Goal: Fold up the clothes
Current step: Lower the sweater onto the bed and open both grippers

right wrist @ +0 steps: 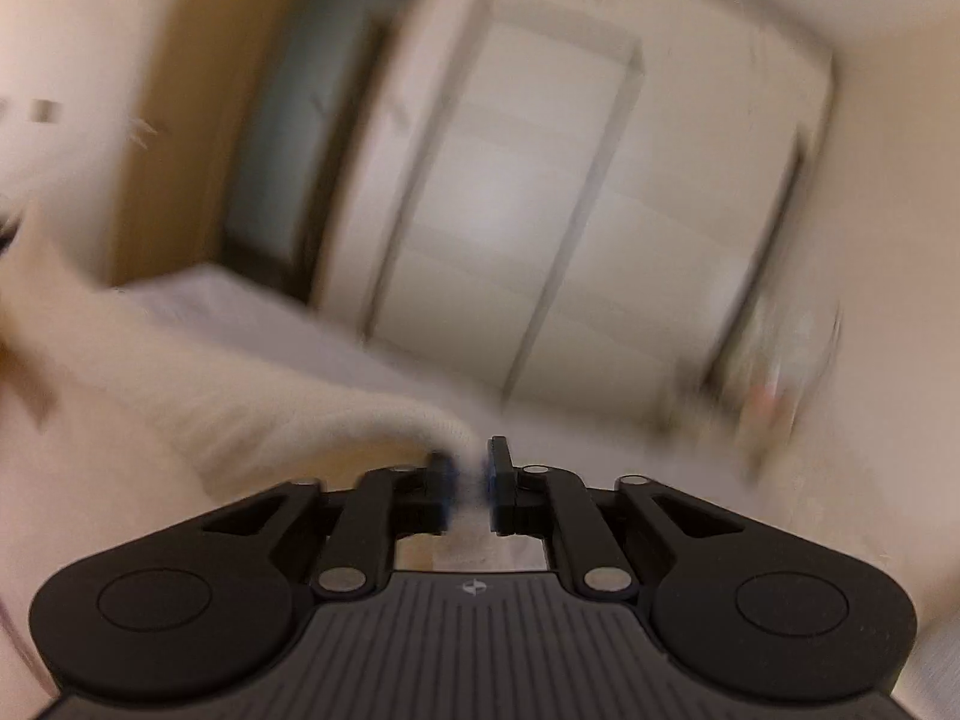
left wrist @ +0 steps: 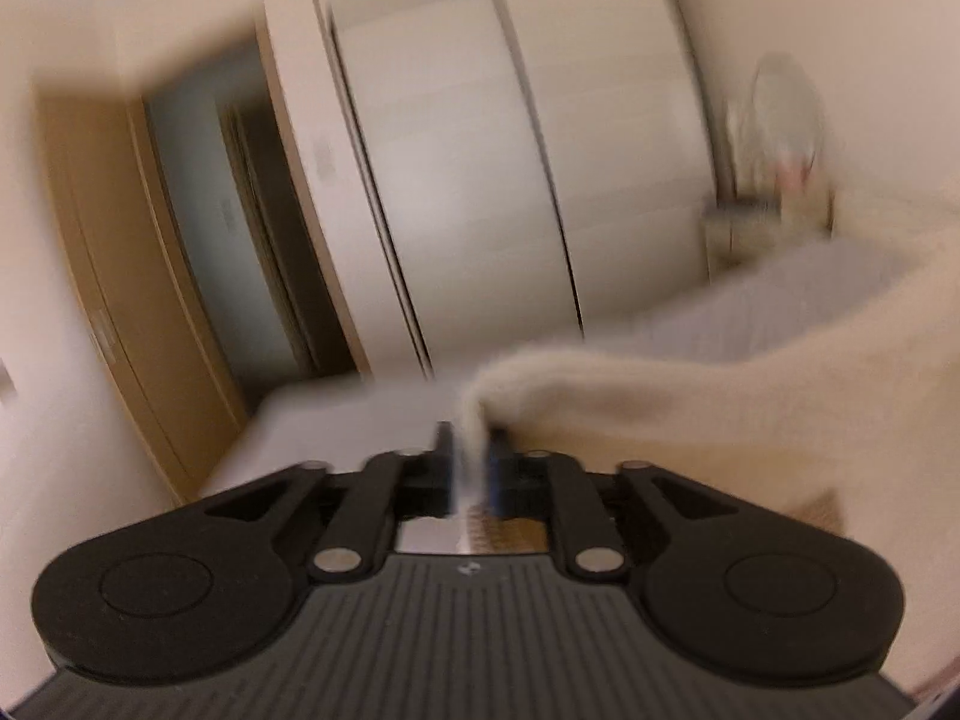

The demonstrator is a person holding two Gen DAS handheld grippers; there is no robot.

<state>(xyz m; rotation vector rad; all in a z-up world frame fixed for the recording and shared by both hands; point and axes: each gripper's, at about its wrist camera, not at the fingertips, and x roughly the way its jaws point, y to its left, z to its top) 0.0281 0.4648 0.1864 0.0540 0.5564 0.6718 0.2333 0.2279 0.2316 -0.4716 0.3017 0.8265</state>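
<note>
Cream fabric runs between the left gripper (left wrist: 471, 456) fingers, narrowly parted; whether they pinch it is blurred. The sweater (left wrist: 720, 396) stretches rightward. The right gripper (right wrist: 471, 474) likewise; the cloth trails leftward above the bed (right wrist: 300, 324).

Just a bed (left wrist: 798, 306) with a pale greyish sheet, blurry in both views. A cream garment (left wrist: 750, 396) hangs over it; can't tell if any of it actually touches the sheet.
</note>
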